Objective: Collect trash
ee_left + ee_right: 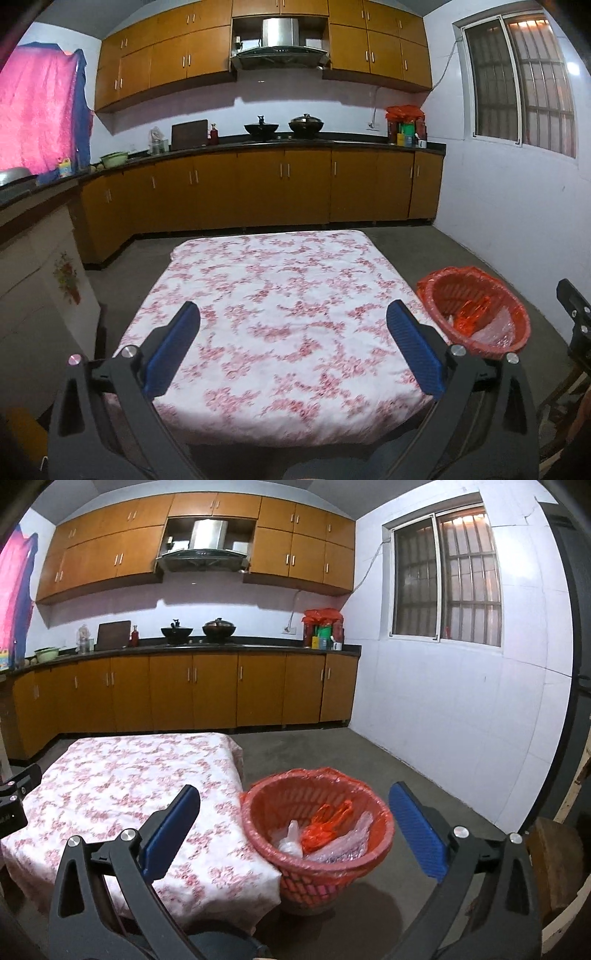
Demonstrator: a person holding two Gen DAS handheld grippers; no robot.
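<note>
Left wrist view: the left gripper [293, 314] stands with its blue pads [171, 349] spread wide and nothing between them, hovering over the near end of the worktop [280, 295], which is covered by a white cloth with a pink floral print. To the right of the worktop, just beside its edge on the grey floor, sits the red basket [476, 306] lined with a red bag; crumpled clear and red plastic trash [484, 317] lies inside it.

Right wrist view: the right gripper [295, 803] is also spread wide and empty, and the red basket [317, 812] shows between its fingers with the trash [325, 830] at its bottom, touching the cloth at the worktop's [122, 775] corner. Beyond, brown cabinets [192, 690] run along the far wall under a dark counter carrying two black pots [218, 629]. A barred window [447, 579] is set in the white wall at right.
</note>
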